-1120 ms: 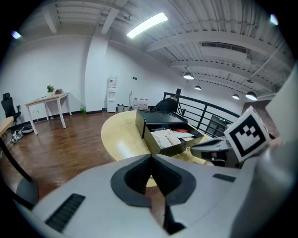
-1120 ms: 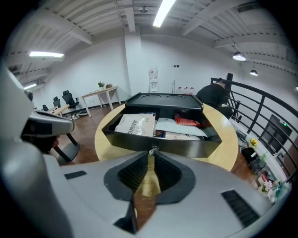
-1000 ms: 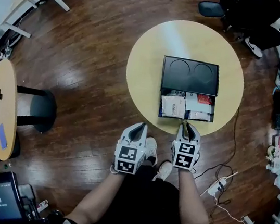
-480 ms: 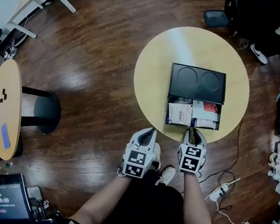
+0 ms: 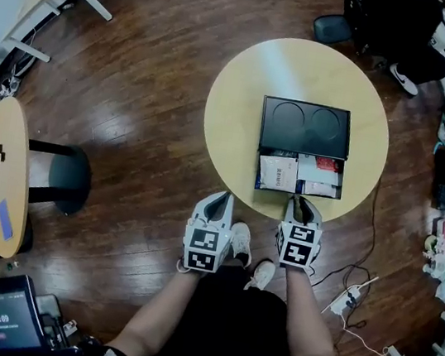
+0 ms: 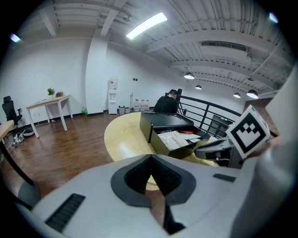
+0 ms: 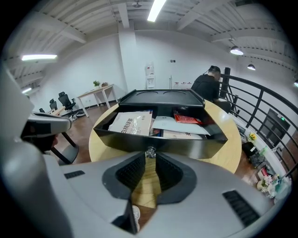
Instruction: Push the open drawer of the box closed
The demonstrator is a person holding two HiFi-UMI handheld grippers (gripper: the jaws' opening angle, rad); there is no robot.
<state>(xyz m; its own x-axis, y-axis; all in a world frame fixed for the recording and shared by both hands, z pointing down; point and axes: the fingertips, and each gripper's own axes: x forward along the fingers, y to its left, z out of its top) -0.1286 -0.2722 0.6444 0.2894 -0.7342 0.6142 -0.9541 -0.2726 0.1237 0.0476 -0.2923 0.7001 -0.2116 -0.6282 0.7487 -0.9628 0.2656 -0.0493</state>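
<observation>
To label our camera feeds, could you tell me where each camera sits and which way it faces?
Head view: on the person's head, looking down at the table; left gripper, right gripper, legs show.
Left gripper view: rides the left gripper, faces the box from the left; right gripper shows.
Right gripper view: rides the right gripper, faces the drawer head-on; jaws show.
All share the drawer.

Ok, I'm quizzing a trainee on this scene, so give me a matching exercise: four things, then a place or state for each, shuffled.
1 drawer
2 left gripper
3 right gripper
4 box top

A tips at the knob
B open, papers inside
C two round recesses
D jaws together, beside the table

Pairs: 1-B, 2-D, 3-A, 4-C
</observation>
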